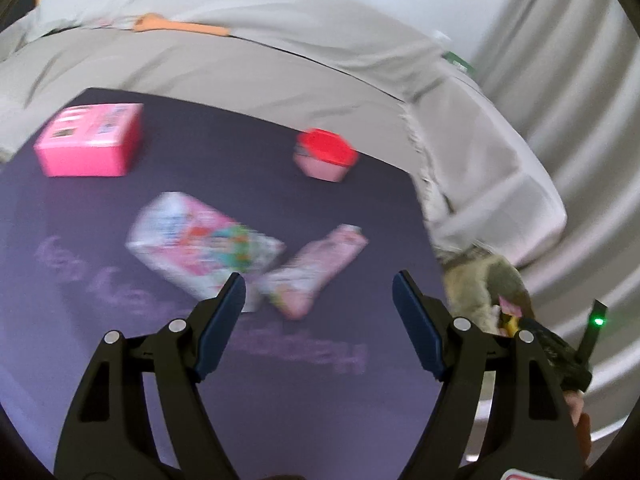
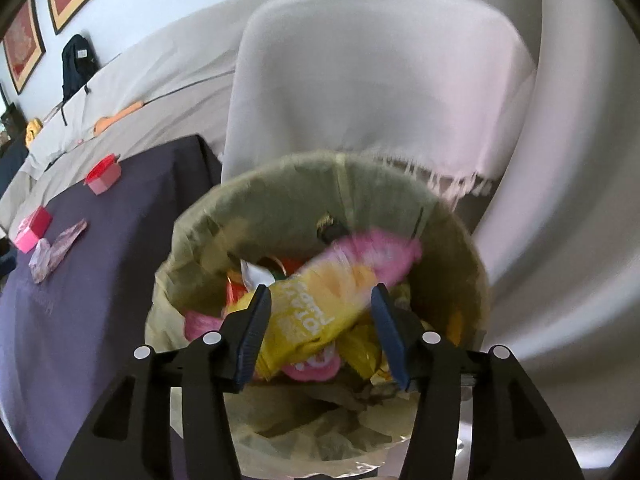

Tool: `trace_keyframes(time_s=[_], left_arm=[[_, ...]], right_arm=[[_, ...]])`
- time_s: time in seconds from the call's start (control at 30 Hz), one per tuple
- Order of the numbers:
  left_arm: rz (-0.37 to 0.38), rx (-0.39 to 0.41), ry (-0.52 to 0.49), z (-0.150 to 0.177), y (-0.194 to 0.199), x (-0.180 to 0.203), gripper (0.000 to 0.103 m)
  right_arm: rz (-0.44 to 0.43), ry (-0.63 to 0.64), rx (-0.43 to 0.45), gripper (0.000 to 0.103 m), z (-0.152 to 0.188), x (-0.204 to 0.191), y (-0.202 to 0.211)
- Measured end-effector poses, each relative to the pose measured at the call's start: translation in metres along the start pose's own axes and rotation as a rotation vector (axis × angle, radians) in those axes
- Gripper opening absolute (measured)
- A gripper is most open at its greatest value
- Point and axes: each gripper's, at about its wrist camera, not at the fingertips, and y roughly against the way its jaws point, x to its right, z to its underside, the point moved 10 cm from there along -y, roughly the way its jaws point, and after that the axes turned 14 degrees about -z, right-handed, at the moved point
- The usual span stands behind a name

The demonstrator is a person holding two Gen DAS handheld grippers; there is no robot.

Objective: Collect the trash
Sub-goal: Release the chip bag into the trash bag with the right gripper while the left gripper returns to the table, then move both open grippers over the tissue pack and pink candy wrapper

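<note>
Trash fills the olive-lined round bin: crinkled foil and plastic wrappers, topmost a glossy yellow-and-pink packet whose white lettering is too blurred to read. It lies between the spread jaws of the right gripper, untouched by the pads. On the dark purple worktop, faintly chalked with unreadable writing, rest a pink carton, a red-lidded hexagonal box, a colourful flat pack and a pink wrapper. The left gripper hovers over them, jaws wide and empty.
</note>
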Motion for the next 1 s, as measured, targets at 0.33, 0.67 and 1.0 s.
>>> trace_keyframes(time_s=[0.33, 0.67, 1.0], left_arm=[[-0.073, -0.05, 0.163, 0.017, 0.004, -0.095, 0.072], [-0.054, -0.075, 0.142, 0.03, 0.004, -0.115, 0.072], [-0.028, -0.095, 0.127, 0.027, -0.007, -0.13, 0.072]], right_arm=[[-0.068, 0.119, 0.016, 0.05, -0.022, -0.092, 0.0], [-0.251, 0.192, -0.094, 0.05, 0.0, -0.214, -0.048], [-0.375, 0.111, -0.2, 0.05, 0.013, -0.284, -0.11]])
